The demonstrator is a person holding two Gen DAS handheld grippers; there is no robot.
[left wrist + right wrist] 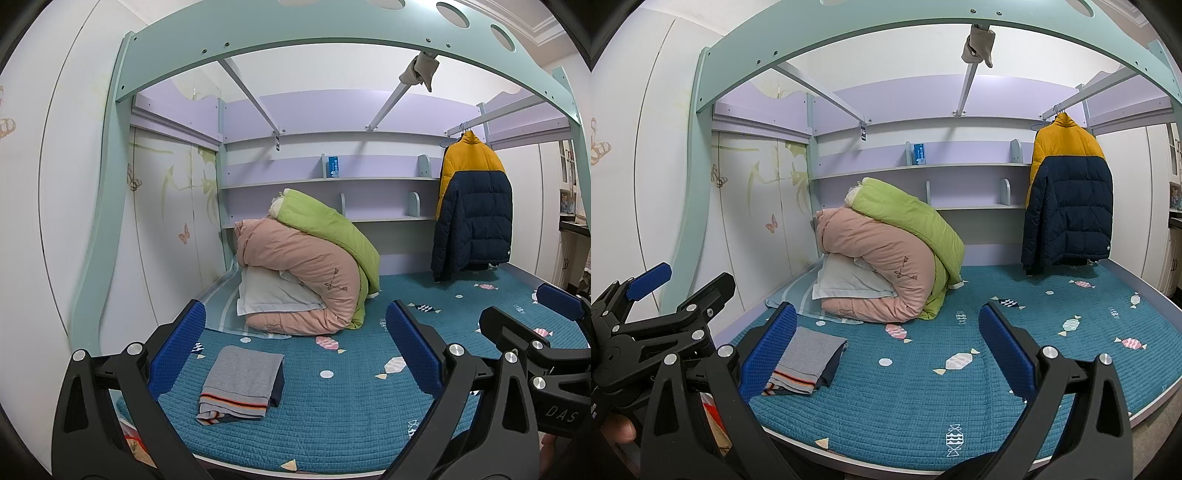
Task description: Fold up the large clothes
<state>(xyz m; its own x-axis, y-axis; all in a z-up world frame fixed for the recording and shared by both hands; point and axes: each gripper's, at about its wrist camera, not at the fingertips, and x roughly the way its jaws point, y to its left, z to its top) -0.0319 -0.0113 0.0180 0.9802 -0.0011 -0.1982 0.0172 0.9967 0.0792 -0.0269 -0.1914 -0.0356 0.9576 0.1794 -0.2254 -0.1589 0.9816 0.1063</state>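
Observation:
A yellow and navy puffer jacket (474, 206) hangs on a hanger from a rail at the back right; it also shows in the right wrist view (1069, 195). A folded grey garment (242, 384) with orange stripes lies on the teal bedspread (351, 398) near the front left, also in the right wrist view (809, 362). My left gripper (295, 350) is open and empty above the bed's front edge. My right gripper (888, 347) is open and empty beside it, to the right. Each gripper shows at the edge of the other's view.
A rolled pile of pink and green quilts (310, 266) with a white pillow sits at the back left of the bed. Lilac shelves (332, 181) line the back wall. A mint bunk frame (295, 33) arches overhead. A white wall stands at the left.

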